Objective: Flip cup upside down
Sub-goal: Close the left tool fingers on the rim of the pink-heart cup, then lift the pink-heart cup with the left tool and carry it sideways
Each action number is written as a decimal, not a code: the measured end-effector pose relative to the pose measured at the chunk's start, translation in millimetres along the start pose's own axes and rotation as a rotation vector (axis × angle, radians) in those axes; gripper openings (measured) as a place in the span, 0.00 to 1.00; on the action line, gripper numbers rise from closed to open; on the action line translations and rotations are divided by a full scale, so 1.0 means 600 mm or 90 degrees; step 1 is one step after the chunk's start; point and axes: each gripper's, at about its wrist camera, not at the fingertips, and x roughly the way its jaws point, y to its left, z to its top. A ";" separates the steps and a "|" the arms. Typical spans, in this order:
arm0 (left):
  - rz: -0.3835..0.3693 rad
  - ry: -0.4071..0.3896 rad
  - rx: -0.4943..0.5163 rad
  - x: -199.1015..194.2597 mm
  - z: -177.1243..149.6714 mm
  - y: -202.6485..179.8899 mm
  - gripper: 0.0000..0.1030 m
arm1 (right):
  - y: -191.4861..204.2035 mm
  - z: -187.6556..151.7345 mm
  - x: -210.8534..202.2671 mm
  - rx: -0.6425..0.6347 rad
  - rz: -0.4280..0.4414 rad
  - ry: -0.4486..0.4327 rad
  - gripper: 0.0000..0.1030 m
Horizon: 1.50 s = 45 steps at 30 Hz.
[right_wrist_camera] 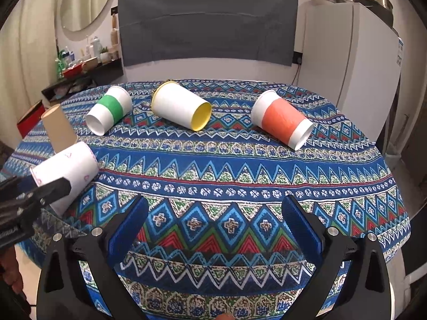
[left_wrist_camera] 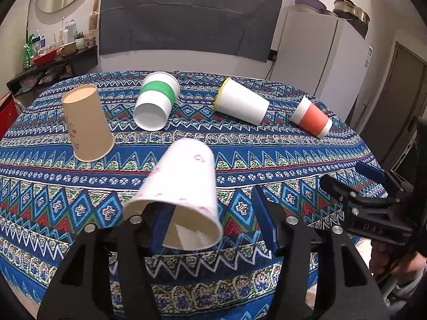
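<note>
A white paper cup with pink marks [left_wrist_camera: 181, 184] is tilted, mouth toward the camera. My left gripper [left_wrist_camera: 213, 224] stands wide open; its left finger reaches inside the cup's mouth and the right finger [left_wrist_camera: 264, 218] is apart from the cup. The same cup shows at the left of the right wrist view [right_wrist_camera: 69, 168], with the left gripper's black finger over it. My right gripper [right_wrist_camera: 216, 224] is open and empty above the tablecloth. A brown cup [left_wrist_camera: 86, 122] stands upside down.
A green-banded cup [left_wrist_camera: 156, 101], a yellow-lined white cup [left_wrist_camera: 240, 102] and an orange-banded cup [left_wrist_camera: 311, 117] lie on their sides on the patterned tablecloth [left_wrist_camera: 240, 157]. My right gripper's body [left_wrist_camera: 373, 200] is at the right. A white fridge [right_wrist_camera: 355, 61] stands behind.
</note>
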 end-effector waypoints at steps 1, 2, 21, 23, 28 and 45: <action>0.001 -0.002 -0.003 -0.004 -0.001 0.005 0.62 | 0.002 0.003 0.001 0.001 0.004 0.001 0.93; 0.005 -0.005 -0.007 -0.009 -0.001 0.012 0.62 | 0.006 0.008 0.001 0.000 0.009 0.003 0.93; 0.066 0.015 -0.023 -0.043 -0.006 0.145 0.69 | 0.120 0.069 0.037 0.026 0.118 0.090 0.93; 0.060 0.018 -0.022 -0.041 -0.010 0.155 0.70 | 0.121 0.069 0.042 0.048 0.136 0.108 0.93; 0.051 0.032 -0.029 -0.033 -0.019 0.180 0.70 | 0.124 0.064 0.055 0.092 0.174 0.138 0.93; 0.081 0.043 -0.025 -0.025 -0.020 0.238 0.70 | 0.182 0.080 0.072 -0.059 0.331 0.130 0.93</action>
